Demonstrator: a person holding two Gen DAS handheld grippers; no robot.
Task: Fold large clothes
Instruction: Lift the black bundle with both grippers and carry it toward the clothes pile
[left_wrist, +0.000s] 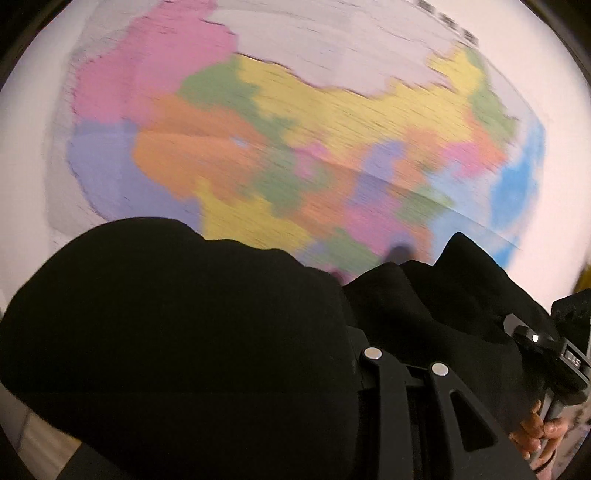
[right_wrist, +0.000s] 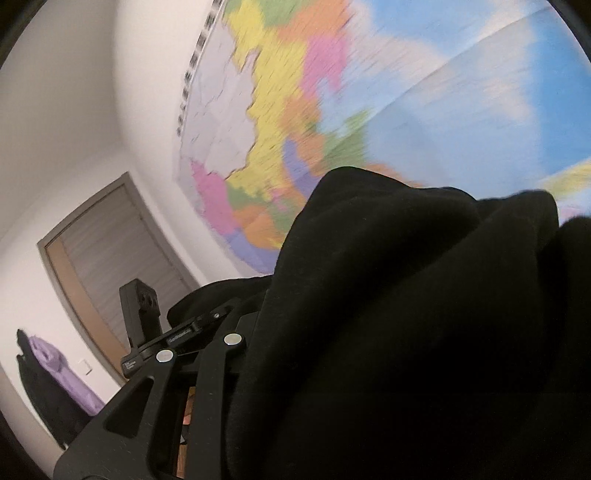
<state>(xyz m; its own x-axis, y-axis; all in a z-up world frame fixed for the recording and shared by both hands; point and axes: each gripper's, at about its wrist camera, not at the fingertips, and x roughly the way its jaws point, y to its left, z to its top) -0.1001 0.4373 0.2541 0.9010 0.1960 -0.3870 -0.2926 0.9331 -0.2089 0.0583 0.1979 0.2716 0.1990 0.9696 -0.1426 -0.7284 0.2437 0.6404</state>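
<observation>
Black garment (left_wrist: 177, 332) drapes over both grippers, raised before the wall map (left_wrist: 295, 129). It bulges toward 9 o'clock of the left gripper (left_wrist: 402, 332) and 3 o'clock of the right gripper (right_wrist: 236, 317); cloth hides the fingers, grip unclear.

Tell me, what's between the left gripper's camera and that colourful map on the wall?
Black garment, bunched over the left gripper and hiding its fingertips, fills the lower left wrist view. Above its edge only the map shows.
</observation>
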